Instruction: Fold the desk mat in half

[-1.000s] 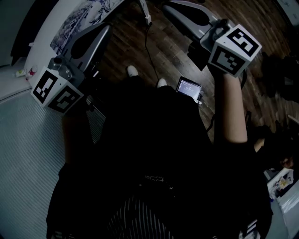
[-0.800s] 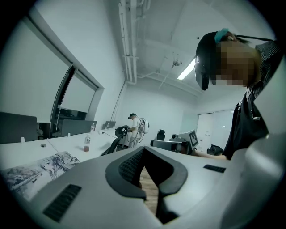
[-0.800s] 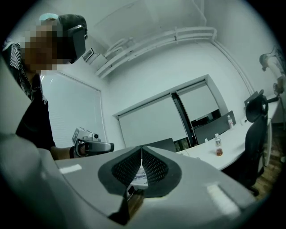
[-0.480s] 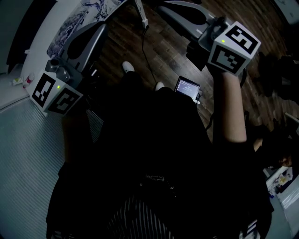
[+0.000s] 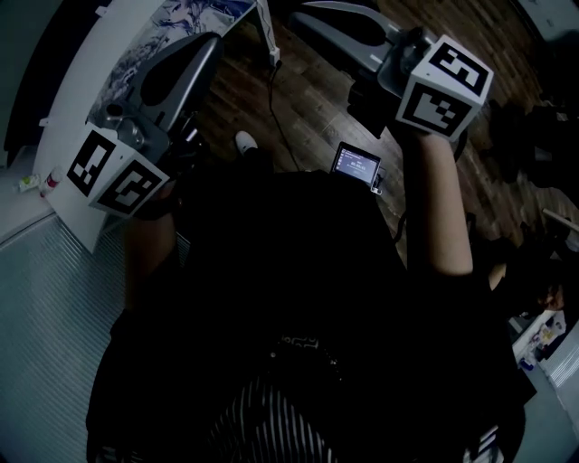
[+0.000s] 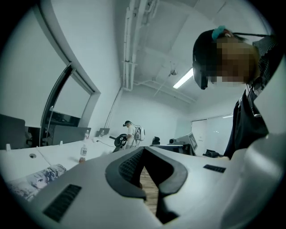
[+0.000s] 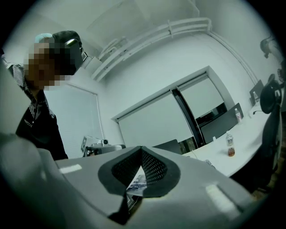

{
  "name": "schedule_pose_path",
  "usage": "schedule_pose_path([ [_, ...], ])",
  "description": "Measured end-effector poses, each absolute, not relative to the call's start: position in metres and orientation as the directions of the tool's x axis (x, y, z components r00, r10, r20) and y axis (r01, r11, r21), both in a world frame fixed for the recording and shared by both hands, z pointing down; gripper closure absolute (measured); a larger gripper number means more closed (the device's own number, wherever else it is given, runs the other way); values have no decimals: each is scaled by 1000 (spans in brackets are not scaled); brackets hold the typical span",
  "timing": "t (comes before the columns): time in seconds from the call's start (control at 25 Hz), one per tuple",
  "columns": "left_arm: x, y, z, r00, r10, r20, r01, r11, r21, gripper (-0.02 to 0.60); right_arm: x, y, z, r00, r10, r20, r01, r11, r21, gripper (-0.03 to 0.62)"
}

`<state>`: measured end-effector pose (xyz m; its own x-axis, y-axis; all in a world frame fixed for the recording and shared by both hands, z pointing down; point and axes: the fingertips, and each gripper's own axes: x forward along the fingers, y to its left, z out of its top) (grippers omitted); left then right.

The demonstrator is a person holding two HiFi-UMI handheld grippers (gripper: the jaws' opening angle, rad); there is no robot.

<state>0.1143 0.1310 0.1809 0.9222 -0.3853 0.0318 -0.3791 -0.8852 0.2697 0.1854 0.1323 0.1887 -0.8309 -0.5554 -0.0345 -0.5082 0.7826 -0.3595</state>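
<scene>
The desk mat (image 5: pixel 172 23), printed with a blue-and-white picture, lies on a white desk (image 5: pixel 68 118) at the top left of the head view. Its corner shows low at the left in the left gripper view (image 6: pixel 38 181), and a strip of it (image 7: pixel 136 182) shows through the gap under the right jaws. My left gripper (image 5: pixel 213 41) is held level beside the desk edge, pads meeting at the tip, nothing between them. My right gripper (image 5: pixel 308 11) hangs over the wooden floor, shut and empty. Both are apart from the mat.
A small lit screen (image 5: pixel 355 167) hangs near my waist above dark wooden floor (image 5: pixel 317 99), with a cable (image 5: pixel 280 86) trailing. Bottles (image 6: pixel 83 153) (image 7: pixel 229 144) stand on the desk. Another person (image 6: pixel 129 133) stands far off. A dark chair (image 7: pixel 270 96) is at right.
Both grippers and my body have moved toward the white desk; the desk and mat now sit closer to the left gripper. Both jaws stay shut.
</scene>
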Motion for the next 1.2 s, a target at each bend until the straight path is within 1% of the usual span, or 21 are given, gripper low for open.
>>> schedule_pose_path([
  [0.16,96,96,175,931,-364,11,-353,-893,281,574,163,100,181,-828,-561,12,-533,781,-326,592],
  [0.24,84,77,177,937,-350,12,-341,-902,265,574,155,81,179,-815,-578,23,-556,772,-308,592],
  [0.4,66,45,176,946,-325,-1,-310,-902,300,574,140,52,175,-796,-604,35,-585,754,-300,592],
  [0.76,63,-12,177,984,-176,20,-173,-937,304,574,130,7,175,-703,-706,78,-695,660,-285,592],
  [0.92,54,-33,186,982,-182,43,-186,-937,294,574,120,-6,175,-677,-731,83,-721,636,-274,592],
  [1.2,27,-44,189,987,-162,15,-158,-934,320,574,92,-24,177,-666,-739,104,-732,619,-285,592],
])
